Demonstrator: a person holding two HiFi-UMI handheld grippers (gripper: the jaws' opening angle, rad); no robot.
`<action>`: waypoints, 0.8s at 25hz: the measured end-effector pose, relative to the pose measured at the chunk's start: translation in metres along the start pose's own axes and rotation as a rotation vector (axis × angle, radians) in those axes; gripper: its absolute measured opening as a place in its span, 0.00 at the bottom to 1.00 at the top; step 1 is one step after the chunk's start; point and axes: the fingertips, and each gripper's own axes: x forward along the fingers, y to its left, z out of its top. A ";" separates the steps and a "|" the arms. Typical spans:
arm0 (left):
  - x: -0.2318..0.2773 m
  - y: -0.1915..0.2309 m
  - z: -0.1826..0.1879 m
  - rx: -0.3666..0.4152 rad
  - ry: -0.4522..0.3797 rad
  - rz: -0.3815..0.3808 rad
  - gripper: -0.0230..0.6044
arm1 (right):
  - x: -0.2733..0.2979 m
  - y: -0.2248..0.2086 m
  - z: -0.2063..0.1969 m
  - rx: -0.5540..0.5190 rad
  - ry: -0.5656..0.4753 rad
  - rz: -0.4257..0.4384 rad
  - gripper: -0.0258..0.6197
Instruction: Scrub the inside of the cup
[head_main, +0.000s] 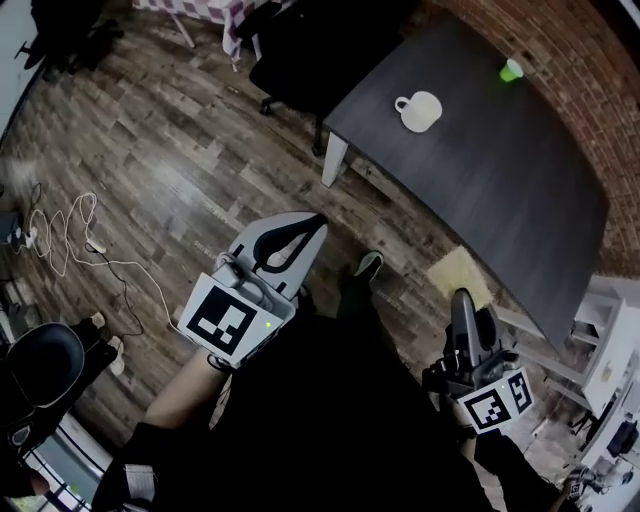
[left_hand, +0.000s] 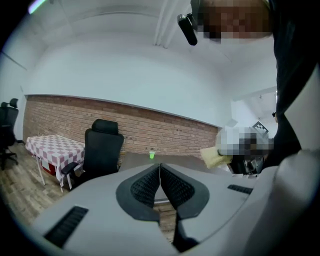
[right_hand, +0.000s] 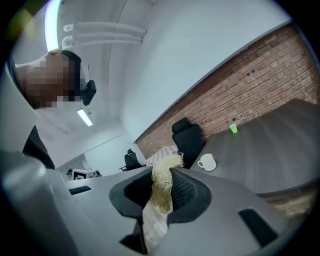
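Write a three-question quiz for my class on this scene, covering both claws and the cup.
1. True or false: the left claw is shut with nothing between its jaws.
2. Multiple choice: what is the right claw gripping? A) a pale fibrous scrubber; B) a spoon; C) nothing.
3. Fill the gap: the white cup stands upright on the dark ___, away from both claws.

Key
1. True.
2. A.
3. table
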 end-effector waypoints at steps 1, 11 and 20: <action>0.010 0.003 0.002 0.009 0.009 0.012 0.07 | 0.011 -0.010 0.006 0.013 -0.004 0.023 0.17; 0.129 -0.001 0.049 0.014 0.040 0.095 0.07 | 0.075 -0.110 0.105 -0.023 0.021 0.147 0.17; 0.213 0.005 0.036 0.005 0.125 0.077 0.07 | 0.135 -0.187 0.122 -0.112 0.140 0.148 0.17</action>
